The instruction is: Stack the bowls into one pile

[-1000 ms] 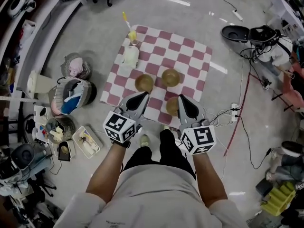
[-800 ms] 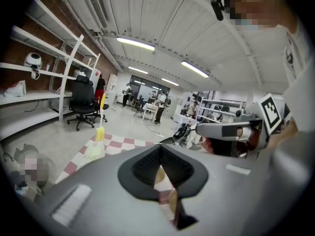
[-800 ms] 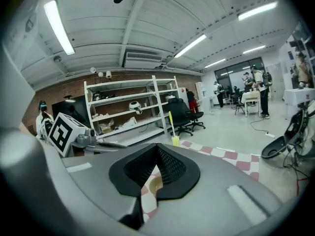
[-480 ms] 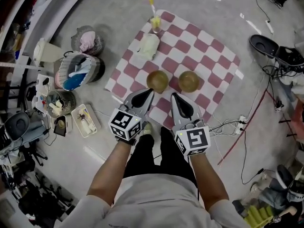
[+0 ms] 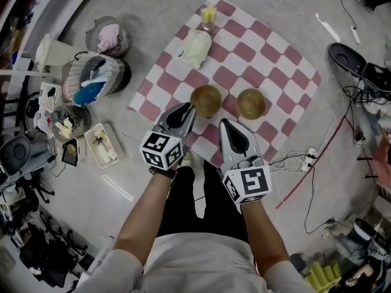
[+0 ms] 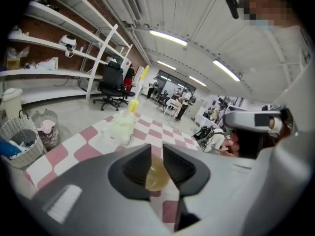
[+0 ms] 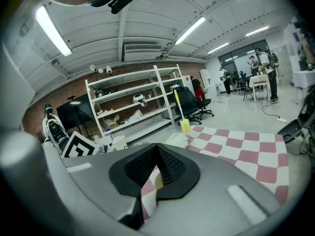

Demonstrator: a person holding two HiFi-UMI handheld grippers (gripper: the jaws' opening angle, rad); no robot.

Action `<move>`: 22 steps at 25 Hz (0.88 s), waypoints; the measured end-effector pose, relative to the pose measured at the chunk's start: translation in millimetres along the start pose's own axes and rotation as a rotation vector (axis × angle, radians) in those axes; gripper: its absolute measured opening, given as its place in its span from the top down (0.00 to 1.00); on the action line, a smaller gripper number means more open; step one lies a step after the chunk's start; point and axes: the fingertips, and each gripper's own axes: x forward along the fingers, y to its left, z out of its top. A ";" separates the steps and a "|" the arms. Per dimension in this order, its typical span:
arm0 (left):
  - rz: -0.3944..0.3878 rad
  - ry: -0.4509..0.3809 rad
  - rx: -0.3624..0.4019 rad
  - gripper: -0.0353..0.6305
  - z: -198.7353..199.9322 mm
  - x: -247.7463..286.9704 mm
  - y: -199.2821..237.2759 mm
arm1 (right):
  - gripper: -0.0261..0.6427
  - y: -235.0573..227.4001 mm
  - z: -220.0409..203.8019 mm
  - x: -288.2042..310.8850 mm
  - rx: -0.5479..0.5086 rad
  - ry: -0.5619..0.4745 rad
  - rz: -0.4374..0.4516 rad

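Left gripper (image 6: 156, 154) & right gripper (image 7: 157, 154): grey plastic shells, matt, smooth. Inner pads (image 7: 170, 166) are black and rough w/ a fine ribbed texture. Bowl (image 6: 157, 177) just ahead of left jaws: amber, semi-clear, glossy, prob. plastic. Second bowl (image 5: 251, 103), ahead-right of right jaws, has the same finish. Cloth (image 5: 244, 54) under both: checked fabric, matt. Floor (image 5: 140, 17) beyond: hard, smooth, slight sheen.

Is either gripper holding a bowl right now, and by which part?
Nothing is held: the left gripper and the right gripper are both empty.

Bare cloth (image 5: 228, 105) gap between left bowl (image 5: 206, 99) and right bowl (image 5: 251, 103).
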 end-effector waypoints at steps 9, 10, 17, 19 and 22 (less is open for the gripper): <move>0.090 0.056 -0.152 0.83 -38.1 30.8 43.4 | 0.95 -10.5 -15.1 3.2 0.004 0.027 -0.004; 0.094 0.065 -0.165 0.83 -41.8 33.6 46.1 | 0.95 -11.4 -16.9 3.9 0.007 0.030 -0.005; 0.112 0.128 -0.230 0.83 -62.4 47.0 57.9 | 0.95 -10.8 -24.6 8.8 0.017 0.045 0.000; 0.118 0.143 -0.251 0.83 -67.9 50.7 60.6 | 0.95 -11.2 -27.4 9.4 0.018 0.049 0.002; 0.129 0.166 -0.280 0.84 -75.7 54.9 63.9 | 0.95 -13.7 -28.3 9.6 0.021 0.056 -0.003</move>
